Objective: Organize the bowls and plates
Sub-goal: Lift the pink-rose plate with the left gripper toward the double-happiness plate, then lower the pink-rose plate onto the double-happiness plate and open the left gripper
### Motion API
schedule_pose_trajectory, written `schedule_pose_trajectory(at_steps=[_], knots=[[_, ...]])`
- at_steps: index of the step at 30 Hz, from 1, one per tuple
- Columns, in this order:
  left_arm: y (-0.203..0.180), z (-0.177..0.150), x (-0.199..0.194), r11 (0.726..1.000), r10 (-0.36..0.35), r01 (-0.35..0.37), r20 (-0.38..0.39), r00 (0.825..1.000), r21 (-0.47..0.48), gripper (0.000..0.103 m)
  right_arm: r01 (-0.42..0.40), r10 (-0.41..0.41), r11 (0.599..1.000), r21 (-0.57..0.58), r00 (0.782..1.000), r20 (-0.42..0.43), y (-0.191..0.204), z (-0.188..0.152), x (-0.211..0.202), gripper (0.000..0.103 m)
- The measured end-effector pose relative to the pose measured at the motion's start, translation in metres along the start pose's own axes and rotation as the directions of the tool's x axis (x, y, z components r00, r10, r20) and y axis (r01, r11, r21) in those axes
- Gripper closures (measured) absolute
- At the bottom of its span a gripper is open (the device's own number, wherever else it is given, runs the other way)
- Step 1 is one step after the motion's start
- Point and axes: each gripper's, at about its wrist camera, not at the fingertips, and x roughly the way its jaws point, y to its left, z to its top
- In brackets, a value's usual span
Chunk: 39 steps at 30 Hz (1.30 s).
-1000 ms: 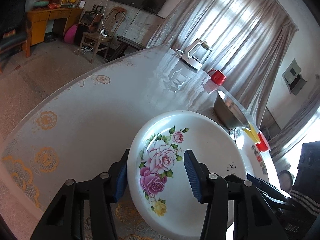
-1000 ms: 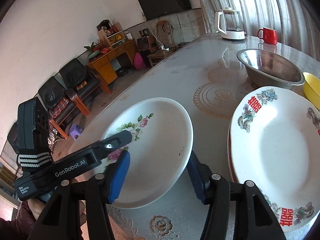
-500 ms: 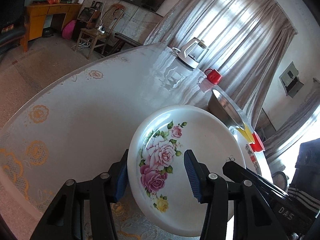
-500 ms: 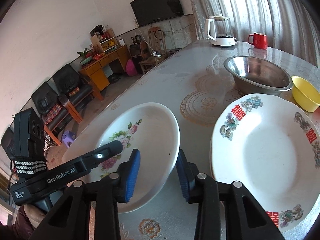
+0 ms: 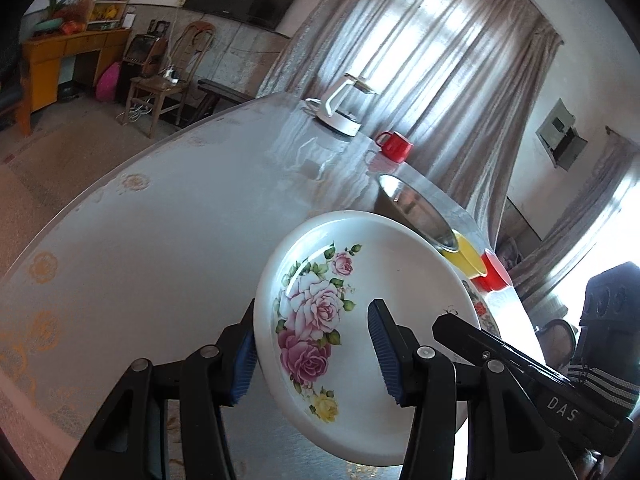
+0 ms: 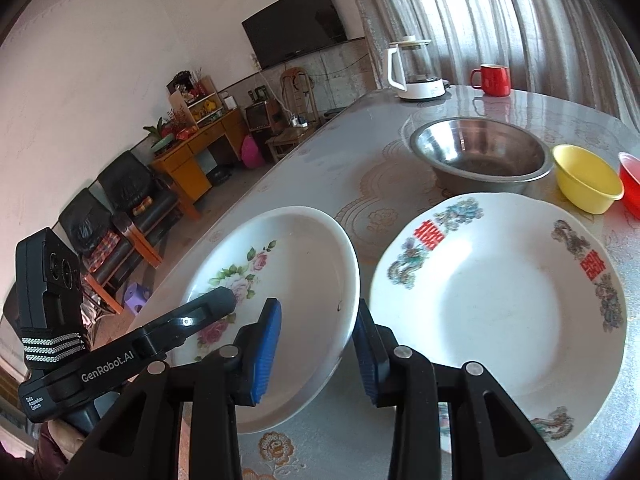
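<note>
1. Up comes the rose plate (image 5: 384, 320)! It sat flatter on the desk (image 5: 160, 240) a second ago; now it is tilted and its near rim is lifted, with both tongs on it.
2. Right tongs (image 6: 318, 354) have just been closing, and the plate's right rim is between the blue pads; one pad (image 6: 266, 350) lies over the inside face and the other sits behind the rim, so they are clamped on the rose plate.
3. Left tongs (image 5: 316, 354) grip the plate's left rim the same way: one pad is tucked behind the edge, the other (image 5: 382, 350) is over the white inside, just right of the pink roses.
4. In the left wrist view, the right tool's black arm reaches in from the right, over the plate's far right edge.
5. In the right wrist view, the left tool crosses from the left, its tip over the flower print.
6. Just right of the rose plate lies the dragon plate (image 6: 500, 312), white with red characters, flat on the desk; the two rims are near each other, and I cannot tell if they touch.
7. Beyond it stands the steel bowl (image 6: 480, 156), then a yellow bowl (image 6: 586, 178) to its right and a red bowl (image 6: 632, 184) at the frame edge.
8. Far end of the desk: a white kettle (image 6: 416, 68) and a red mug (image 6: 494, 79), well apart from the plates.
</note>
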Motion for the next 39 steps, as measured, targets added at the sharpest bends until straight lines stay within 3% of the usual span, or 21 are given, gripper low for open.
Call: schedule_pose_trajectory(at_steps=[12,19,28,39], knots=[[-0.087,0.004,0.038,0.986,-0.084,0.092,-0.064,0.994,0.138,0.051,0.099,-0.111,0.985,0.142,0.991,0.079,-0.056,-0.005,-0.049,0.067],[-0.122,0.004,0.070,0.974,-0.094,0.118,-0.130,0.987,0.194,0.051,0.157,-0.176,0.963,0.218,0.982,0.074,-0.090,-0.010,-0.063,0.067],[-0.137,-0.002,0.094,0.964,-0.077,0.123,-0.196,0.978,0.236,0.050,0.224,-0.241,0.940,0.256,0.970,0.037,-0.118,-0.015,-0.063,0.066],[-0.132,-0.006,0.103,0.965,-0.046,0.100,-0.219,0.975,0.241,0.047,0.305,-0.311,0.935,0.179,0.951,0.005,-0.116,-0.016,-0.050,0.062]])
